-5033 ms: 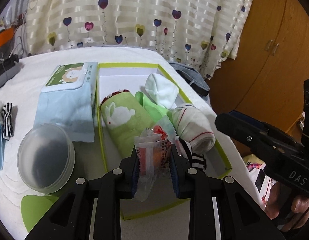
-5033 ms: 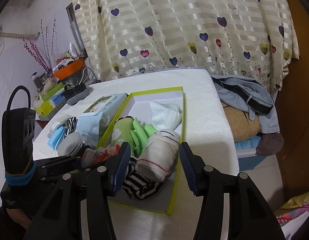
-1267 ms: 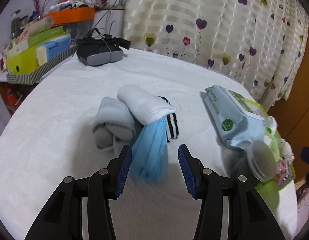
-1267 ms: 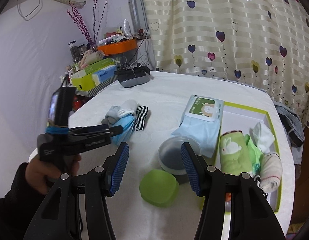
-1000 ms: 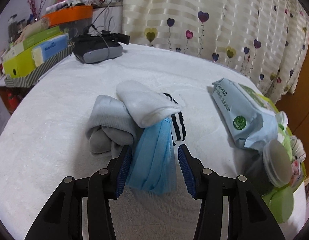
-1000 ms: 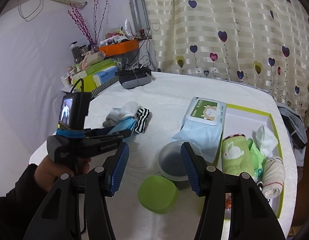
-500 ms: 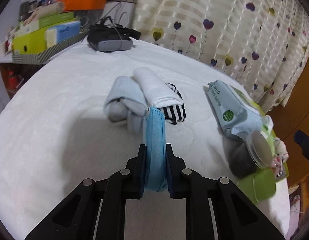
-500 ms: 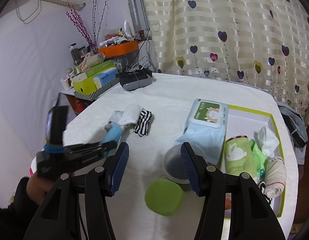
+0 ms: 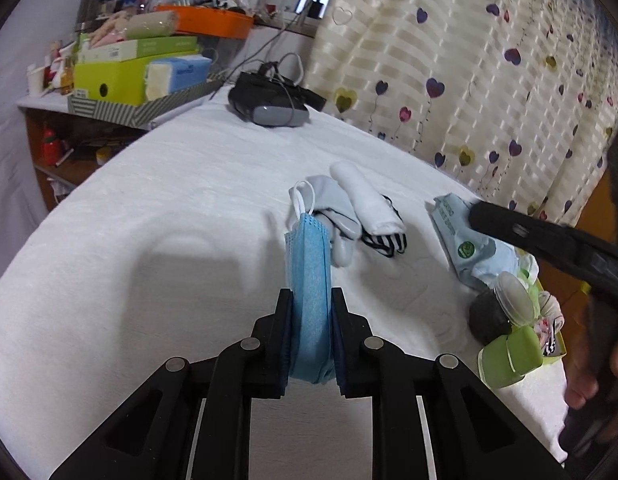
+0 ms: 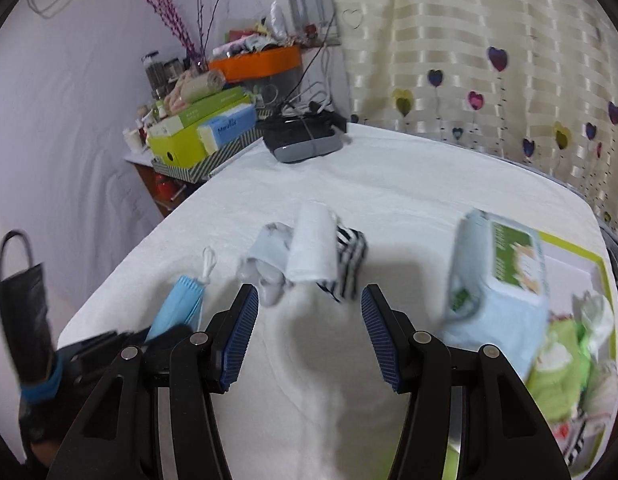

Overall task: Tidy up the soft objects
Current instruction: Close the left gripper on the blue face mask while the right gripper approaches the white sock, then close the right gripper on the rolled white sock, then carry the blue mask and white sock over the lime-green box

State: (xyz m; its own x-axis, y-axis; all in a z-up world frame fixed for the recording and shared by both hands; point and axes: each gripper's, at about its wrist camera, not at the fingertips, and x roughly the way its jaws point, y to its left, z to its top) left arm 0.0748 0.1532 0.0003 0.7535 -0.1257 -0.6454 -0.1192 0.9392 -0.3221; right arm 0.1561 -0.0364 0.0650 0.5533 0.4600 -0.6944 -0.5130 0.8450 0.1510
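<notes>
Beside the box (image 10: 601, 264), socks (image 9: 357, 216) still need sorting; left gripper (image 9: 311, 344) pinches a mask (image 9: 309, 276), right gripper (image 10: 307, 336) hangs open, empty.

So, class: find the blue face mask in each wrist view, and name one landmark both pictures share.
Left wrist view: blue face mask, centre, clamped in the left gripper.
Right wrist view: lower left, beside the open right gripper.
Shared landmark: the white rolled sock.
</notes>
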